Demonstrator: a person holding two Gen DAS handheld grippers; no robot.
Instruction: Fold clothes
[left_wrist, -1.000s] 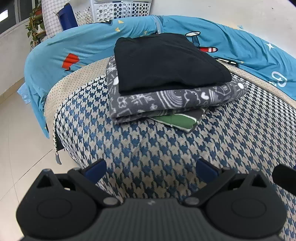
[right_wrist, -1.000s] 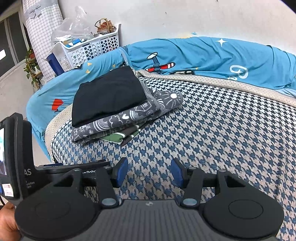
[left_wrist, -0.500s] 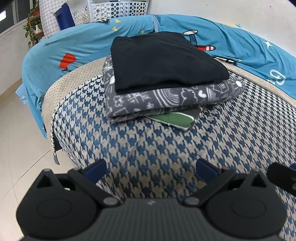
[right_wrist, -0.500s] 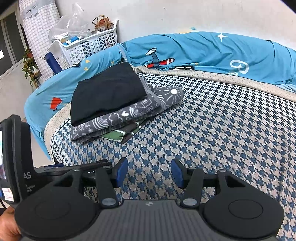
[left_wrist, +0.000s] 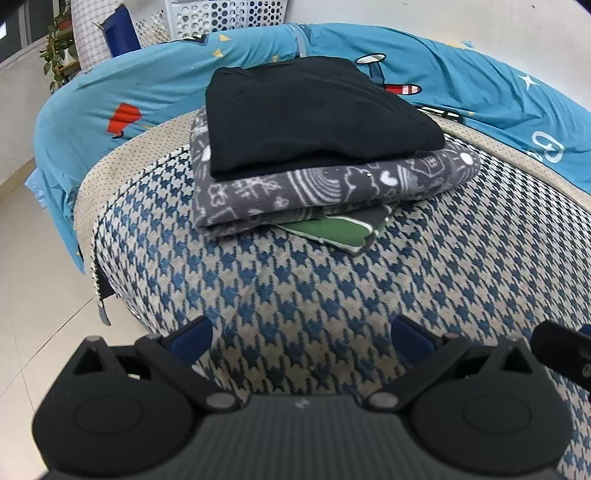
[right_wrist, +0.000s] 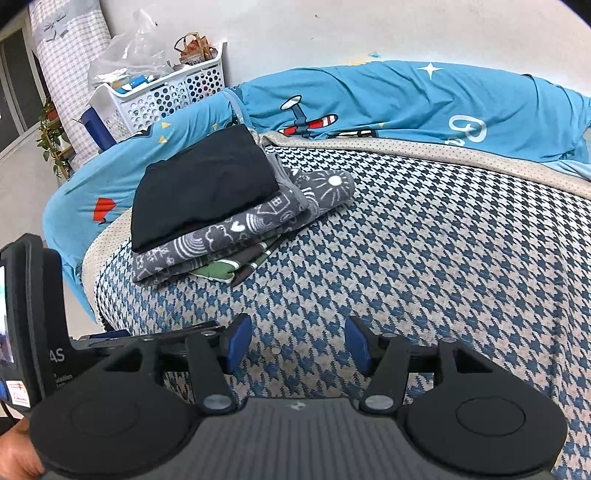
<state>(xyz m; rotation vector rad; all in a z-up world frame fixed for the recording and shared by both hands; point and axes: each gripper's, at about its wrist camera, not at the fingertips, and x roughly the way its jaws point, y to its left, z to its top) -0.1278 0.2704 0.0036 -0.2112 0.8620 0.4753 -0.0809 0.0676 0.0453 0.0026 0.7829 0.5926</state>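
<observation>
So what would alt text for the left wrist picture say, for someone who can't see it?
A stack of three folded clothes sits on a houndstooth cover: a black garment on top, a grey doodle-print one beneath, a green one at the bottom. The left tool hovers open and empty in front, with a blue sheet behind.

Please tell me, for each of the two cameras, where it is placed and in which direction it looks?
Left wrist: sits on the left gripper, open, looking forward over the houndstooth blanket at the black garment; the right gripper's edge shows at right.
Right wrist: sits on the right gripper, open, facing the blanket from farther right; the left gripper's body shows at left.
Shared: the folded stack, topped by the black garment, the blue sheet, the white basket.
</observation>
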